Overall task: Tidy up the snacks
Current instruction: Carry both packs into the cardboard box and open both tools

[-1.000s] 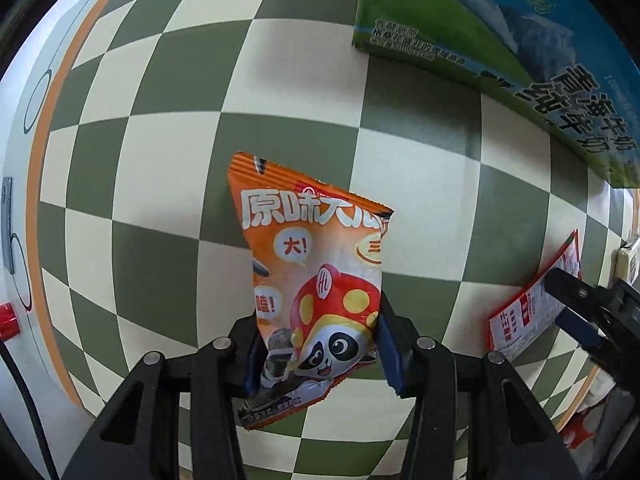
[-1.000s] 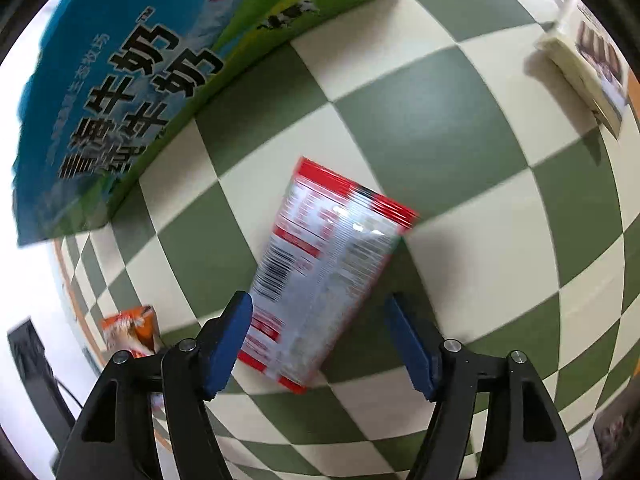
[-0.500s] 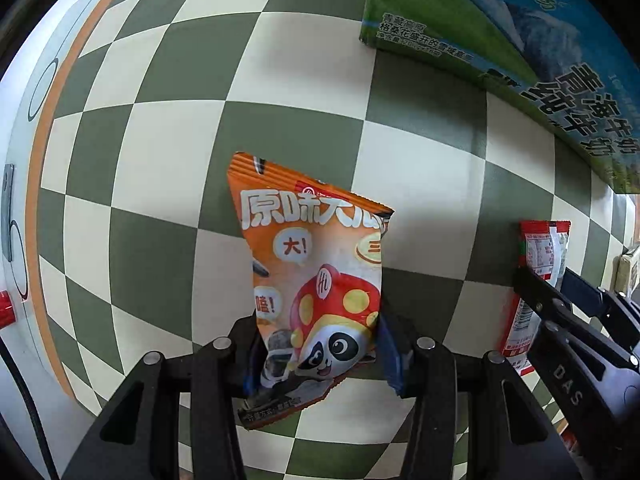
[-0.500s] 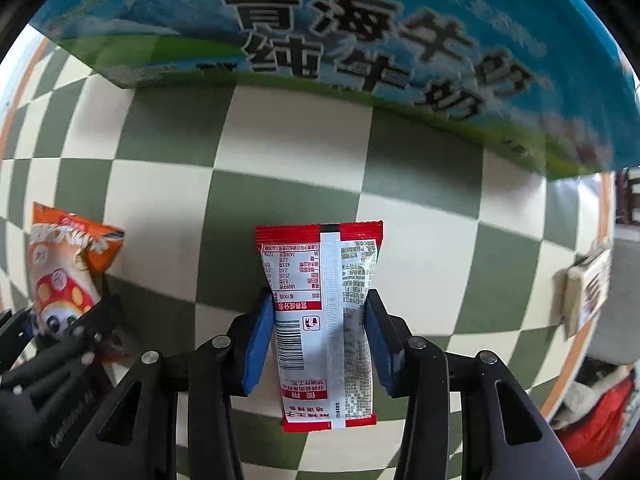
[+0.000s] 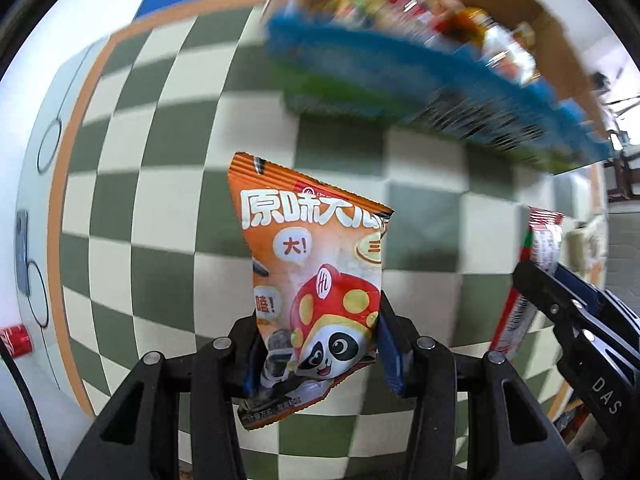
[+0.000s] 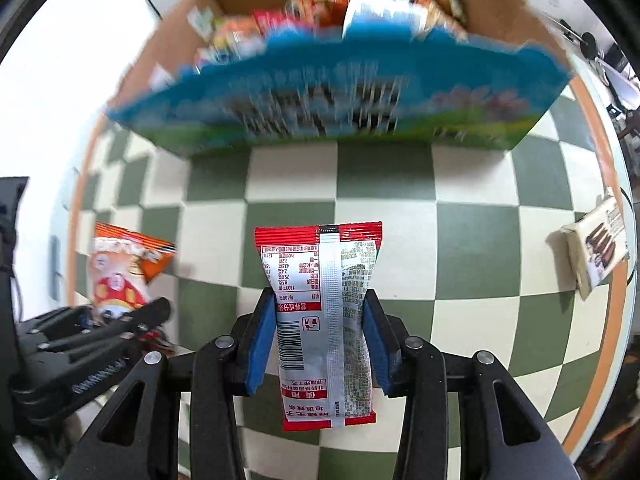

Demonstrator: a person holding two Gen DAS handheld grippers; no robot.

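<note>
My left gripper (image 5: pixel 316 344) is shut on an orange snack packet (image 5: pixel 316 264) with a panda print and holds it above the checkered tablecloth (image 5: pixel 160 240). My right gripper (image 6: pixel 320 336) is shut on a red and silver snack packet (image 6: pixel 324 280), its back side facing the camera, its blue pads pressing both edges. Each wrist view shows the other gripper at its side: the orange packet (image 6: pixel 120 272) at the left, the red packet (image 5: pixel 540 240) at the right. Ahead stands an open blue and green carton (image 6: pixel 320 120) with several snacks inside.
A cream-coloured packet (image 6: pixel 596 252) lies near the table's right edge. The cloth's orange border (image 5: pixel 56 200) runs along the left, with a white surface beyond it. The carton (image 5: pixel 400 80) takes up the far side of the table.
The right gripper closed on the red packet, which lay on the cloth, and lifted it. Both grippers rose with their packets, and the carton's open top has come into view.
</note>
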